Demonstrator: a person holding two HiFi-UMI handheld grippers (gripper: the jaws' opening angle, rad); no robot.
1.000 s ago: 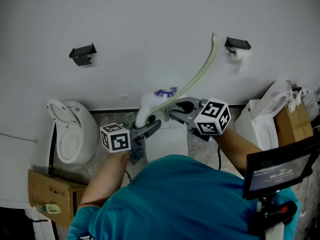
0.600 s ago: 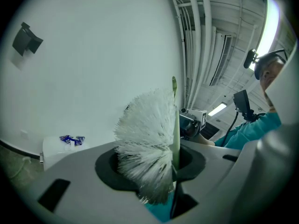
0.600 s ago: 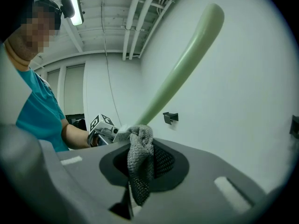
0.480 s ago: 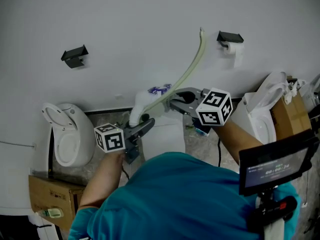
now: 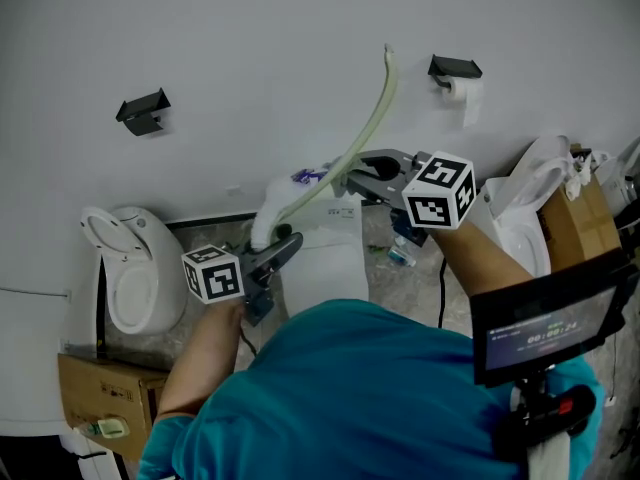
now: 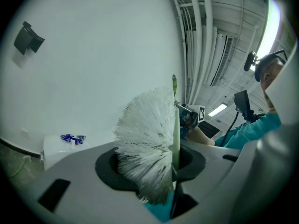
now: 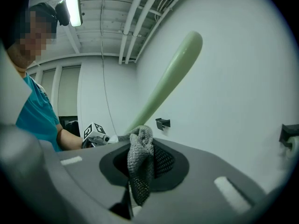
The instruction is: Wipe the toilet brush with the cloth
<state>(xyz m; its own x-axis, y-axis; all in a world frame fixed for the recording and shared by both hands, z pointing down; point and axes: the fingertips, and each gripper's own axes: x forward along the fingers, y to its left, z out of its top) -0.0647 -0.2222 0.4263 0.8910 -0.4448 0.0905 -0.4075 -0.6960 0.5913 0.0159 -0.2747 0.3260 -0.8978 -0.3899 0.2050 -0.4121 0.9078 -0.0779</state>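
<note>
Toilet brush [image 5: 272, 216] hung in the air in front of the person, clenched at its head end by the jaws of the left gripper [image 5: 284, 244]. In the left gripper view its white bristles [image 6: 145, 143] and pale green handle [image 6: 175, 125] both sat between those jaws. Nearest the camera was the person's teal shirt [image 5: 350, 398], with a dark screen [image 5: 540, 330] at its 3 o'clock. From the left gripper's hold the handle ran toward 1 o'clock across the white wall [image 5: 300, 38]. The right gripper [image 5: 348, 181], at 2 o'clock from the left one, had its jaws clamped on a grey mesh cloth [image 7: 139, 164], and the bunched cloth lay against the handle partway along it.

Under both grippers stood a white toilet tank [image 5: 330, 268] with a blue wrapper [image 5: 308, 176] at its far edge. A bottle [image 5: 400, 253] lay on the grey floor [image 5: 385, 223] at the tank's 3 o'clock. One toilet [image 5: 130, 268] stood at its 9 o'clock, with a cardboard box [image 5: 100, 388] nearer the camera, and another toilet [image 5: 525, 218] stood at 3 o'clock. Farthest off, on the wall, were a black holder [image 5: 143, 111] at 11 o'clock and a second holder [image 5: 455, 66] with a paper roll [image 5: 465, 93] at 1 o'clock.
</note>
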